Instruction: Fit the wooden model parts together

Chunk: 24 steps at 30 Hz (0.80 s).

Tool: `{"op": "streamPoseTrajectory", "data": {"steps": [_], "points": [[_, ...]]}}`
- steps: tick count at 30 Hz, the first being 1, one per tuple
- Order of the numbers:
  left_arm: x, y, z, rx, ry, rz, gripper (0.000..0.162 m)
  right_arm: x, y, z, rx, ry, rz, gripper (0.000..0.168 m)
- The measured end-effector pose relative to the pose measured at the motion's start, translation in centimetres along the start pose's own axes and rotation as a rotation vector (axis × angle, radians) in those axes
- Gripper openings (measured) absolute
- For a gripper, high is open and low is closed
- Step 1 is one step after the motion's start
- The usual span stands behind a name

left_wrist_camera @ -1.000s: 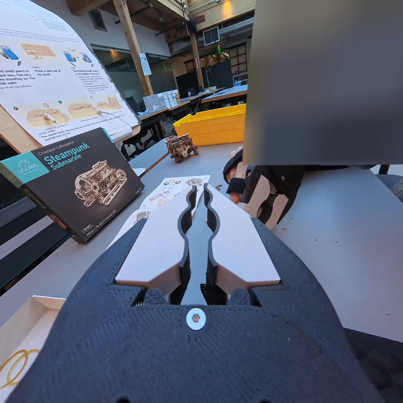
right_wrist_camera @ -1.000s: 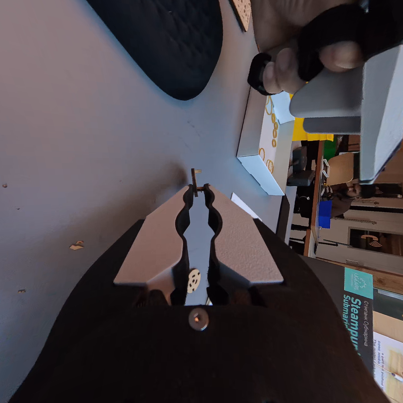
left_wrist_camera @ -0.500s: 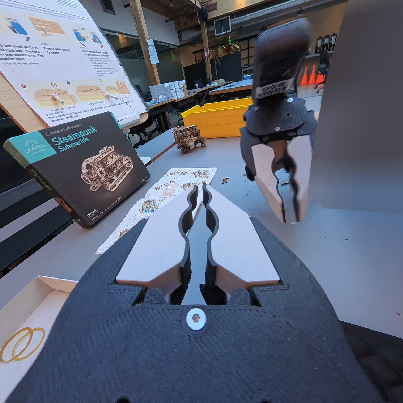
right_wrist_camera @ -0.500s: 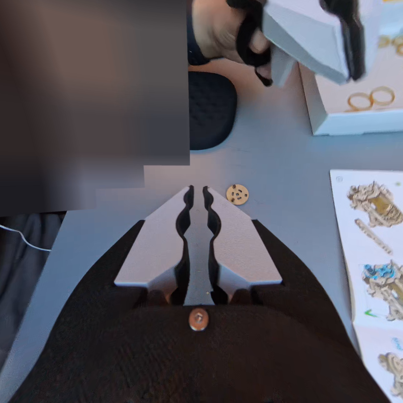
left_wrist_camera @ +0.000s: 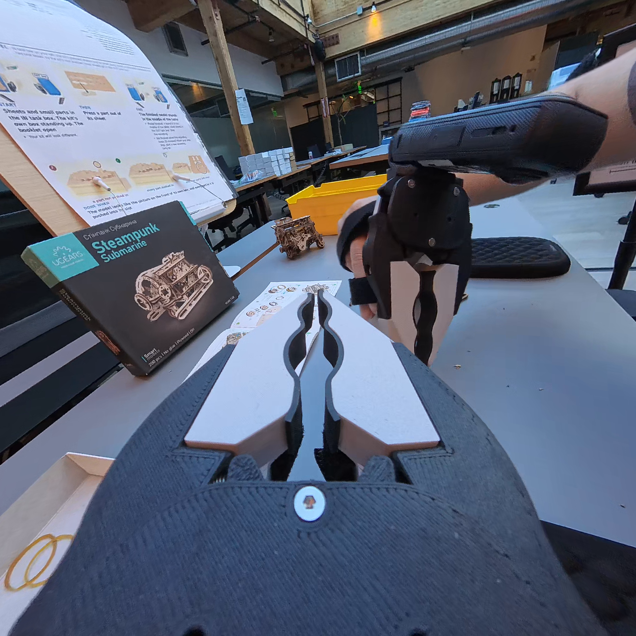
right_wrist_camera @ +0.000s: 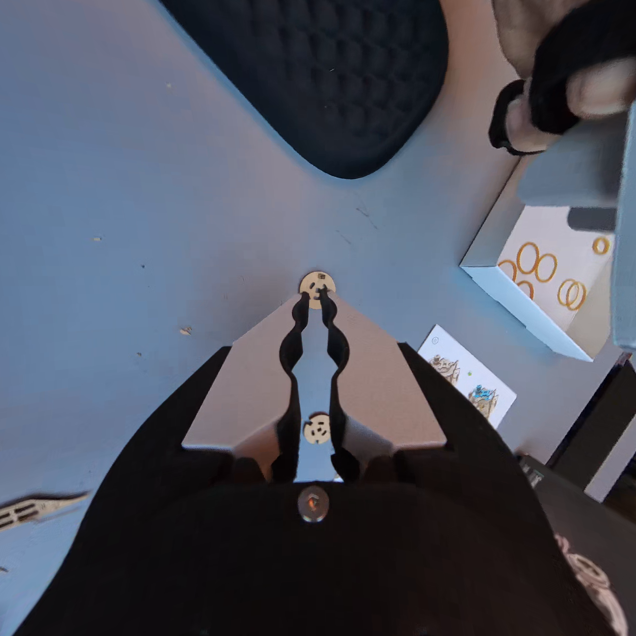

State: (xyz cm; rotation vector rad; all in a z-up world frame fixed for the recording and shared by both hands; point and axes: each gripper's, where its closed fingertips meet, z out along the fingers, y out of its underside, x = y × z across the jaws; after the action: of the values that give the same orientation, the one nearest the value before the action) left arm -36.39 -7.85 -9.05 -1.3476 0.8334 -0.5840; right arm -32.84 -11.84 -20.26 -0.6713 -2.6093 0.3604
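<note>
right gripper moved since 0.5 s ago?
Yes. In the right wrist view the right gripper has shifted toward the round wooden disc on the table; its fingertips now sit over the disc, previously beside it.

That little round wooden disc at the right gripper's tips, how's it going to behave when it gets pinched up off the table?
The wooden disc looks thin and lies flat on the table, so the right gripper may skid it before catching an edge. It's probably light and stiff. Its cut-out slots suggest it could snap under a hard squeeze.

left gripper [left_wrist_camera: 316,298]: fingers nearly closed, nothing between them
right gripper [left_wrist_camera: 422,354]: pointing down at grey table [left_wrist_camera: 516,395]
kit box [left_wrist_camera: 134,285]: standing, left
booklet [left_wrist_camera: 275,309]: flat beyond fingertips
wooden model [left_wrist_camera: 297,235]: by yellow bin [left_wrist_camera: 330,203]
</note>
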Motion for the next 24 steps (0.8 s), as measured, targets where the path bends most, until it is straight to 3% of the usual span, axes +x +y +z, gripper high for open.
{"op": "streamPoseTrajectory", "data": {"steps": [5, 9, 13, 20, 24], "points": [[-0.6, 0.5, -0.3, -0.011, -0.013, -0.014, 0.000, -0.1, -0.1, 0.9, -0.047, -0.135, -0.121, 0.016], [-0.7, 0.7, -0.3, -0.017, -0.011, -0.018, 0.000, -0.4, 0.7, 1.5, -0.101, -0.200, -0.167, 0.013], [-0.6, 1.1, -0.2, -0.030, -0.001, -0.022, 0.000, -0.4, 0.9, 1.5, -0.100, -0.226, -0.169, 0.005], [-0.6, 1.3, -0.2, -0.037, 0.001, -0.027, 0.000, -0.6, 1.1, 1.8, -0.114, -0.232, -0.165, 0.010], [-0.6, 1.3, -0.3, -0.037, 0.000, -0.031, 0.000, -0.9, 1.1, 1.8, -0.114, -0.244, -0.161, 0.002]]}}
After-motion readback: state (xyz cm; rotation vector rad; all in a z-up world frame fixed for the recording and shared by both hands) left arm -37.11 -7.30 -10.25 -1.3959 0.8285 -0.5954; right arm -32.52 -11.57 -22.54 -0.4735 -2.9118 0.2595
